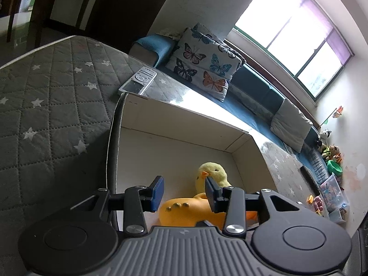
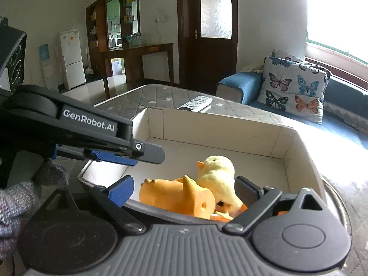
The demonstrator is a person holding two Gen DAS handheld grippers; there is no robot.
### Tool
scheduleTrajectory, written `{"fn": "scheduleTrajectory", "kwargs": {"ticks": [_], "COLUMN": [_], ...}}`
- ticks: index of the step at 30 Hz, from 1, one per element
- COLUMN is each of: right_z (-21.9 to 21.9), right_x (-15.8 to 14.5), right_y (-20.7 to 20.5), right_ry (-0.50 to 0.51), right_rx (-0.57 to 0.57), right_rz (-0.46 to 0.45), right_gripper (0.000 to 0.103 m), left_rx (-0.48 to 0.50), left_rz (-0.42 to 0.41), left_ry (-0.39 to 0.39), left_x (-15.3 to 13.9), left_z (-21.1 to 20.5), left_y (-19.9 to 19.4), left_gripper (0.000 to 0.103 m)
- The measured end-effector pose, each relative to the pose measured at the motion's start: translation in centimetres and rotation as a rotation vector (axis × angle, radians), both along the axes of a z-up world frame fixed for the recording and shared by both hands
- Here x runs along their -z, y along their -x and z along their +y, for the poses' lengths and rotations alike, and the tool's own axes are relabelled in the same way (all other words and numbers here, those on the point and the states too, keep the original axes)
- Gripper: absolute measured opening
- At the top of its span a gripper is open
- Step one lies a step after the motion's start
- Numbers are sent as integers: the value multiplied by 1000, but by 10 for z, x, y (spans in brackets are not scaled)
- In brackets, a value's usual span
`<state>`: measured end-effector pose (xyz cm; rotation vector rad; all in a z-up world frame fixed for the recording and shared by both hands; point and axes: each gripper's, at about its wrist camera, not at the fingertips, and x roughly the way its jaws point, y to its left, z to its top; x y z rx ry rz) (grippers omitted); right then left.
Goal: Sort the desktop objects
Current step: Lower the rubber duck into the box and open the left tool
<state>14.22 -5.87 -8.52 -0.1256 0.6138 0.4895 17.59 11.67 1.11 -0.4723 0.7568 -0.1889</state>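
A white cardboard box (image 1: 174,117) stands on the quilted grey table. Inside it lie a yellow plush duck (image 1: 212,174) and an orange rubber toy (image 1: 188,211), touching each other. My left gripper (image 1: 184,193) is open and empty, hovering over the box's near end above the orange toy. In the right wrist view the same box (image 2: 220,124) holds the duck (image 2: 218,174) and the orange toy (image 2: 177,195). My right gripper (image 2: 186,191) is open wide over the box's near edge, empty. The left gripper (image 2: 108,142) reaches in from the left.
A white remote control (image 1: 138,80) lies on the table beyond the box; it also shows in the right wrist view (image 2: 195,103). A blue sofa with a butterfly cushion (image 1: 204,62) runs behind the table. Toys and a plastic bin (image 1: 331,188) sit on the floor at right.
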Motion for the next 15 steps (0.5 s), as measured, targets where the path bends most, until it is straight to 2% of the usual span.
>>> {"fn": "scheduleTrajectory", "kwargs": {"ticks": [8,15], "right_z": [-17,-34], "right_x": [-17,-21], "right_y": [32,61], "right_ry": [7,21], "right_rx": [0,3], "right_rz": [-48,-60], "right_gripper": [96,96], "left_rx": [19,52], "left_rz": [-53,-64], "left_ry": [-29,-57], "left_x": [-18,-22], "left_z": [-14,-33], "left_y": [26,47], "left_gripper": [42,42]}}
